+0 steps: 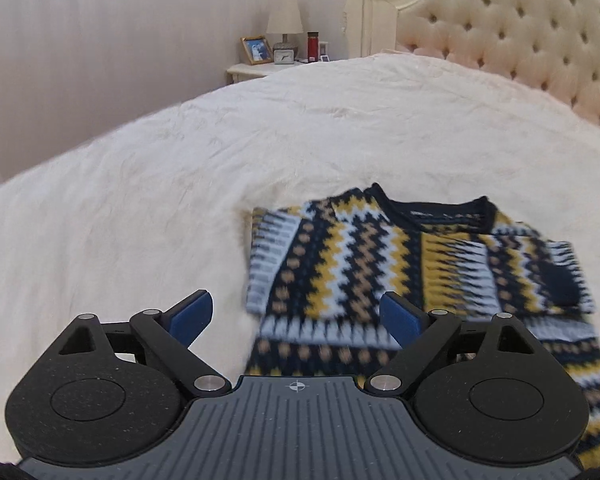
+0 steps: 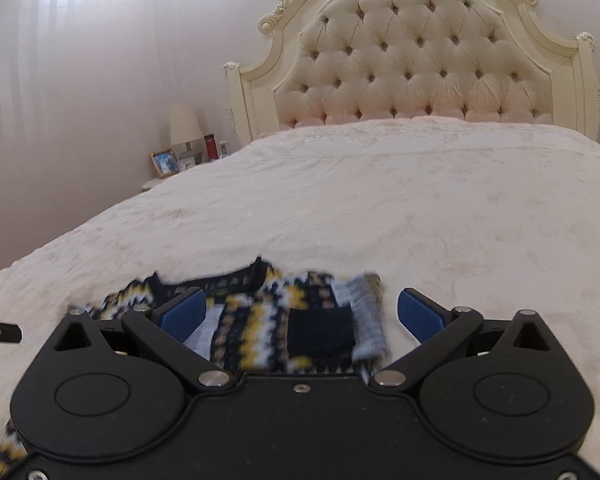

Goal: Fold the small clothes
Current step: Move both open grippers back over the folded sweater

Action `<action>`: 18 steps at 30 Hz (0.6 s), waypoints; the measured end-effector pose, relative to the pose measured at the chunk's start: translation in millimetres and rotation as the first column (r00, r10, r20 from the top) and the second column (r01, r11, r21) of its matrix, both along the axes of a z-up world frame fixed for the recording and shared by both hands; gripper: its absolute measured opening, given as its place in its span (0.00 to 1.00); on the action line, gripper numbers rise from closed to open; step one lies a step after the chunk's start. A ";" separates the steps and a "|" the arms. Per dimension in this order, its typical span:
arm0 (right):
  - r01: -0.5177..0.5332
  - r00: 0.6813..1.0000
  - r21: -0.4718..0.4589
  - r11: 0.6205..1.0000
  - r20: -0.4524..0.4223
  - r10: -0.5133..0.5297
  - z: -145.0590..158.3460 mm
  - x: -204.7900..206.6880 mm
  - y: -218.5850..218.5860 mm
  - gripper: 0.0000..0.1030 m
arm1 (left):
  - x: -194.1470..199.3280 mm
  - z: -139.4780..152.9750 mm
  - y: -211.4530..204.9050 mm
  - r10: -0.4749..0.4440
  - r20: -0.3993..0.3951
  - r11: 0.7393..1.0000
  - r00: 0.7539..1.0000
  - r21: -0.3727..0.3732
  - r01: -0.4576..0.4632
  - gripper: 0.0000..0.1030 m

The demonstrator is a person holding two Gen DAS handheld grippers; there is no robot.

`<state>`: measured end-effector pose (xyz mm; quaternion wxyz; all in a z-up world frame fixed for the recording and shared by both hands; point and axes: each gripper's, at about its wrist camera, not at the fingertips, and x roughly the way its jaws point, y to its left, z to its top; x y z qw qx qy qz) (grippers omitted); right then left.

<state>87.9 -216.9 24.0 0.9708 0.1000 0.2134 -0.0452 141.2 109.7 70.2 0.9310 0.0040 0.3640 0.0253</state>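
A small knit sweater (image 1: 400, 264) with navy, yellow, white and tan zigzag bands lies on the cream bedspread (image 1: 180, 184), its sleeves folded in over the body. My left gripper (image 1: 300, 314) is open and empty, hovering over the sweater's left lower edge. In the right wrist view the sweater (image 2: 284, 320) lies just ahead of my right gripper (image 2: 300, 314), which is open and empty above the sweater's right side. The sweater is blurred in both views. Part of it is hidden under each gripper body.
A tufted cream headboard (image 2: 416, 60) stands at the far end of the bed. A nightstand (image 1: 256, 68) at the bed's left holds a lamp (image 1: 284, 20), a photo frame, a clock and a red bottle. A dark piece of the other gripper (image 2: 0, 334) shows at left.
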 end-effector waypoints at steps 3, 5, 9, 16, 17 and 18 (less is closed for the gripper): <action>-0.026 0.998 0.022 0.999 -0.054 0.027 -6.4 -24.2 6.7 0.99 | -25.6 1.8 6.8 0.026 -0.014 1.000 1.000 -0.011 -0.026 0.89; -0.052 0.994 0.030 0.998 -0.096 0.055 -10.5 -38.7 12.3 0.99 | -39.6 0.1 12.6 0.047 -0.045 0.999 0.998 -0.020 -0.048 0.88; -0.087 0.977 0.083 0.993 -0.188 0.101 -16.7 -61.2 15.5 0.99 | -59.9 -9.5 26.8 0.054 -0.152 0.993 0.987 -0.099 -0.070 0.88; -0.078 0.915 0.220 0.972 -0.371 0.157 -25.1 -82.3 11.3 0.99 | -90.2 -32.9 30.0 -0.001 -0.298 0.997 0.955 -0.070 -0.021 0.88; -0.075 0.903 0.232 0.970 -0.397 0.165 -26.5 -83.2 9.5 0.99 | -92.1 -33.9 28.9 -0.015 -0.315 0.997 0.949 -0.074 -0.009 0.88; -0.071 0.889 0.239 0.968 -0.426 0.170 -28.2 -84.4 7.9 0.99 | -91.6 -34.4 27.2 -0.038 -0.334 0.997 0.942 -0.082 0.011 0.88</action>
